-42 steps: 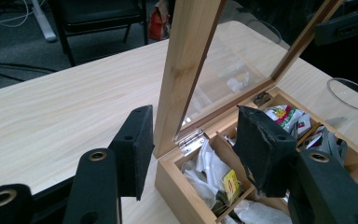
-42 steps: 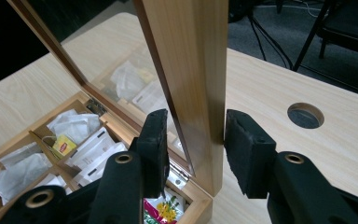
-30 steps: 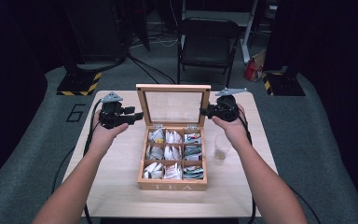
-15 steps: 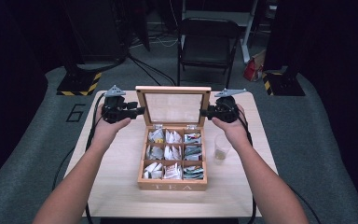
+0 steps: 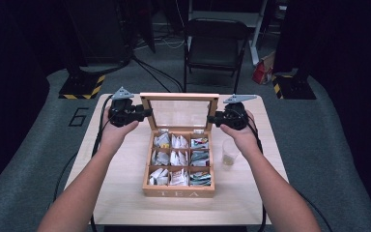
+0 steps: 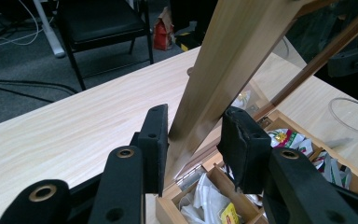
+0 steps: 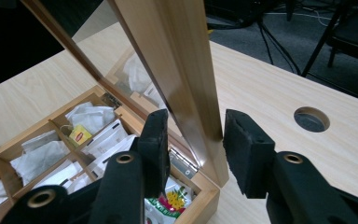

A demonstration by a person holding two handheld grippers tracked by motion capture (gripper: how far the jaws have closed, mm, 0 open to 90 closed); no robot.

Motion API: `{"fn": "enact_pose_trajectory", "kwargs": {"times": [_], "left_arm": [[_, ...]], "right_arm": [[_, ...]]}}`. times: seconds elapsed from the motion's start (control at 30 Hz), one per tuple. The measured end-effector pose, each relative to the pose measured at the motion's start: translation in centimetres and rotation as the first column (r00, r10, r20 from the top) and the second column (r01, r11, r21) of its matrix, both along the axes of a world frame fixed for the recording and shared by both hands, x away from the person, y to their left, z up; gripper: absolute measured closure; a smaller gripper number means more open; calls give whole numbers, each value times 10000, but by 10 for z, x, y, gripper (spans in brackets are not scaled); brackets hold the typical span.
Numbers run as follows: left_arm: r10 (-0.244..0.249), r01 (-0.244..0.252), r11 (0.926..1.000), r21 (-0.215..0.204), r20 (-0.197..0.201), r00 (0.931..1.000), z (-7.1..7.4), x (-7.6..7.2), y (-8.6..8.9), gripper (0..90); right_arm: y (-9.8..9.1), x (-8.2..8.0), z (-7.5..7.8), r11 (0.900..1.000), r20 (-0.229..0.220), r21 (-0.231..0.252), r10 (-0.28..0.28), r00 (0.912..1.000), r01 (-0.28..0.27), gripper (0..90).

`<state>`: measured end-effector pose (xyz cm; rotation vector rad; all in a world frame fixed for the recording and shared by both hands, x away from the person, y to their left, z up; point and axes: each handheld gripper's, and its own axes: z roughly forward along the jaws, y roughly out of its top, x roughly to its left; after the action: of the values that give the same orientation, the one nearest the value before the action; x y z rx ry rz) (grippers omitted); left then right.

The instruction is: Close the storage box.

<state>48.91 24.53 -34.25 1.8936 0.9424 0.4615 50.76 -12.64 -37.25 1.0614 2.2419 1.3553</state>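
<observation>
A wooden tea box (image 5: 178, 191) stands mid-table, its compartments full of tea bags (image 5: 178, 157). Its glass lid (image 5: 179, 113) is raised nearly upright. My left gripper (image 5: 144, 113) is at the lid's left frame edge, and its jaws press both faces of the wooden frame (image 6: 200, 107). My right gripper (image 5: 213, 117) holds the lid's right edge the same way, with the frame (image 7: 193, 116) filling the gap between its jaws. Tea bags (image 7: 86, 128) lie below the right gripper's jaws.
A clear plastic cup (image 5: 229, 153) stands just right of the box, under my right hand. The table (image 5: 125, 198) has a round cable hole (image 7: 311, 119) behind the lid. A black chair (image 5: 215, 48) stands beyond the far edge.
My left gripper moved up and toward the lid's left edge and closed on the frame. The right gripper stayed at the right edge, and the lid kept its angle.
</observation>
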Motion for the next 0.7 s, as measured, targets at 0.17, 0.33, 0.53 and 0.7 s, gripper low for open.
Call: {"fn": "enact_pose_trajectory", "kwargs": {"times": [0.17, 0.33, 0.53, 0.7], "left_arm": [[-48, 48, 10000, -61, 12, 10000, -1, -3, 1, 621], [-132, 132, 9999, -14, 29, 9999, -2, -8, 1, 618], [-278, 277, 9996, 61, 19, 9996, -3, -14, 2, 614], [-386, 384, 9991, 151, 157, 9991, 1, -23, 2, 606]], "right_arm": [[-1, -6, 3, 9999, 139, -60, 113, 9998, -112, 566], [-1, -15, 12, 9999, 227, -51, 141, 9996, -140, 555], [1, -26, 22, 9991, 588, -333, 279, 9979, -260, 516], [1, -35, 30, 9994, 727, -171, 299, 9969, -287, 522]]}}
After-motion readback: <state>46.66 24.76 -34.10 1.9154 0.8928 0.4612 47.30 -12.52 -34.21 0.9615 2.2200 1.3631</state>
